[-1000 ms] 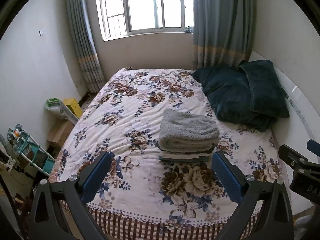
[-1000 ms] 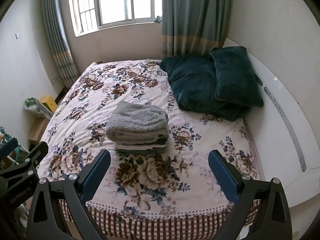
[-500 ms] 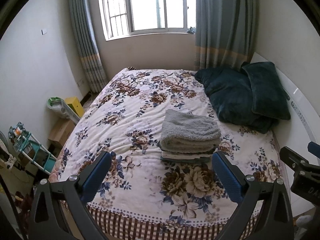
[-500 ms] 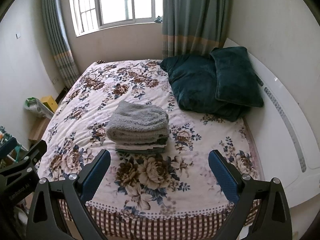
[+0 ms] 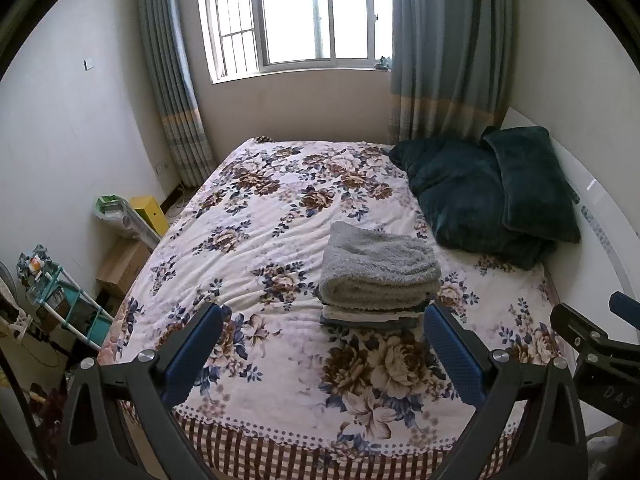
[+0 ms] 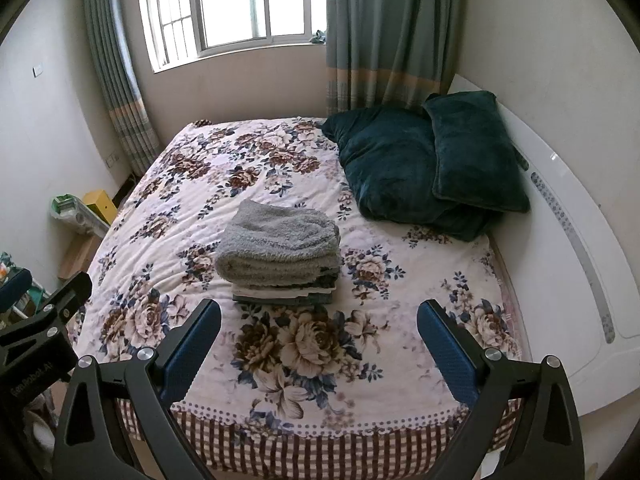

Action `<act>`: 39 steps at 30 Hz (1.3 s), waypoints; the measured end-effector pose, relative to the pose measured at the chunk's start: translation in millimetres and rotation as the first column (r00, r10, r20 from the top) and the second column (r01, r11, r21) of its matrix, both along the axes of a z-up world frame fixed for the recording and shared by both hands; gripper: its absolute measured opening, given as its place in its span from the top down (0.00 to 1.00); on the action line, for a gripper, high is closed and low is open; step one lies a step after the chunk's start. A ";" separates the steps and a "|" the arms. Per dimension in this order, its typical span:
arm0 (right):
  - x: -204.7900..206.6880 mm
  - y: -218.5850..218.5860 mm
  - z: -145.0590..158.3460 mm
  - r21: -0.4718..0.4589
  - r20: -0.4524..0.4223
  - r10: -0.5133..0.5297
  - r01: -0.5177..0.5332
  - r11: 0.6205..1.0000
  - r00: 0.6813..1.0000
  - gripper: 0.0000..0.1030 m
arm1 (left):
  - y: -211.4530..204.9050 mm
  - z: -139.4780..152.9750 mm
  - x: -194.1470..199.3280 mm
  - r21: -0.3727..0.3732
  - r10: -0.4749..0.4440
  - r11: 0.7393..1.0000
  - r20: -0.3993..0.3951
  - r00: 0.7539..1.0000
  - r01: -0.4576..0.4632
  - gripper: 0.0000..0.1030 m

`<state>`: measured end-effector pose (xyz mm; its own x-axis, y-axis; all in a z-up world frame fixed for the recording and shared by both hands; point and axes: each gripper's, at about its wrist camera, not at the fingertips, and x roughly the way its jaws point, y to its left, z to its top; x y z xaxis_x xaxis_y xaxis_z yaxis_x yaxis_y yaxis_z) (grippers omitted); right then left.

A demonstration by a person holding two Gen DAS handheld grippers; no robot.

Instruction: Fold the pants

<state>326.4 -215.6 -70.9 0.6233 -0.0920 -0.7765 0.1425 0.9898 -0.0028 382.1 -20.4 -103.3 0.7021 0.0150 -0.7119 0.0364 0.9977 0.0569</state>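
where the floral bedspread (image 5: 280, 216) covers the bed, a stack of folded clothes (image 5: 376, 280) sits near the middle, toward the foot edge. its top piece is a thick fuzzy grey garment (image 6: 280, 244), folded flat with rounded folds facing the camera; under it lie thinner folded pieces in white and dark grey-blue, edges roughly aligned. whether any is a pair of pants cannot be told. two dark teal velvet pillows (image 6: 432, 164) lean against the white headboard (image 6: 568, 216), well apart from the stack. the left gripper (image 5: 320, 352) hovers above the foot of the bed, its blue-padded jaws spread wide and empty. the right gripper (image 6: 318, 344) hangs just beside it at similar height, jaws likewise wide apart, holding nothing.
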 end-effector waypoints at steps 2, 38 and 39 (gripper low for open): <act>-0.5 1.0 -0.6 0.001 0.004 0.000 0.000 1.000 1.000 0.03 | 0.4 0.0 -0.1 0.000 -0.001 1.000 -0.001 1.000 0.001 0.00; 16.0 7.8 7.1 0.000 0.013 0.006 -0.006 1.000 1.000 0.02 | -0.3 6.8 -1.0 0.015 0.004 1.000 0.019 1.000 -0.004 0.00; 15.0 7.0 7.2 0.001 0.013 0.006 -0.006 1.000 1.000 0.02 | -0.3 6.2 -1.3 0.017 0.006 1.000 0.022 1.000 -0.006 0.00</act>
<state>341.3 -208.6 -63.6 0.6339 -0.0873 -0.7685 0.1365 0.9906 0.0001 380.9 -20.7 -97.1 0.7173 0.0313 -0.6960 0.0290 0.9968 0.0746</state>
